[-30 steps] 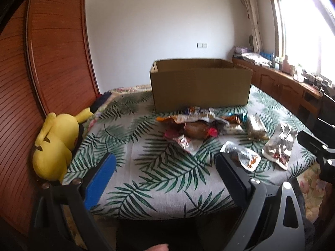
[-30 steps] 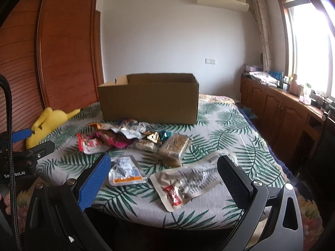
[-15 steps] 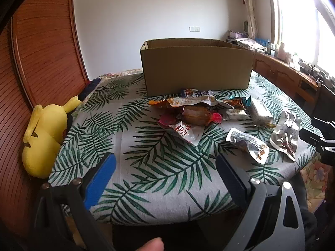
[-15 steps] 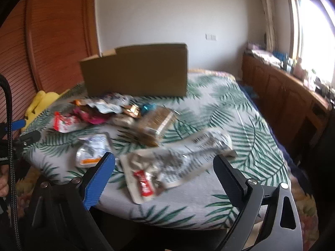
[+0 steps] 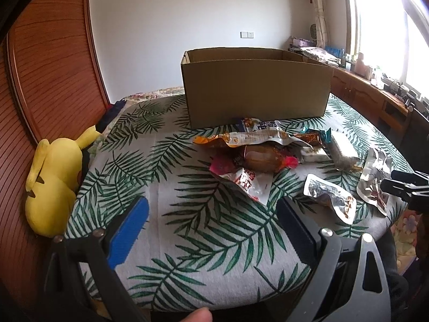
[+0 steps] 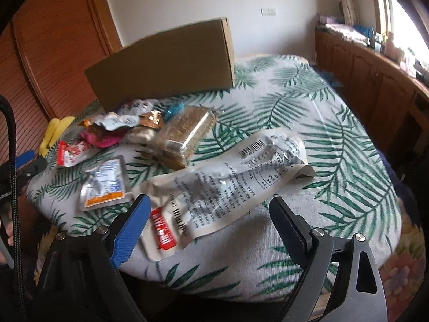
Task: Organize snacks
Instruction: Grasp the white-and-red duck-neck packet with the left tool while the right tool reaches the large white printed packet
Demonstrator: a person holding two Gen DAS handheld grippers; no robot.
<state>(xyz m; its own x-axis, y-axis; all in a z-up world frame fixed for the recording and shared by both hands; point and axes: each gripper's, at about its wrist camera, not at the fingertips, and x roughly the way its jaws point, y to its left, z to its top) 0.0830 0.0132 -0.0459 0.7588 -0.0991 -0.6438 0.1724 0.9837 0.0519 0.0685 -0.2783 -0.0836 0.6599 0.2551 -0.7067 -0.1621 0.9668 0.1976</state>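
Note:
A pile of snack packets [image 5: 257, 153] lies on the leaf-print table [image 5: 187, 214] in front of an open cardboard box [image 5: 254, 88]. My left gripper [image 5: 211, 225] hovers open over bare cloth short of the pile, with nothing between its fingers. In the right wrist view a big silver pouch [image 6: 230, 182] with a red label lies near the table's edge. My right gripper [image 6: 211, 214] stands just above its near end, jaws wide and closing, pads clear of it. A clear cracker pack [image 6: 185, 136] and a small silver pouch [image 6: 104, 185] lie beside it.
A yellow plush toy [image 5: 53, 187] leans at the table's left edge against wooden doors [image 5: 48, 67]. Wooden cabinets [image 6: 375, 80] run along the right wall under the window. The box [image 6: 166, 67] stands at the table's far side.
Both grippers have moved forward and dipped toward the table. The big silver pouch now sits much closer between the right gripper's fingers, and that view has tilted.

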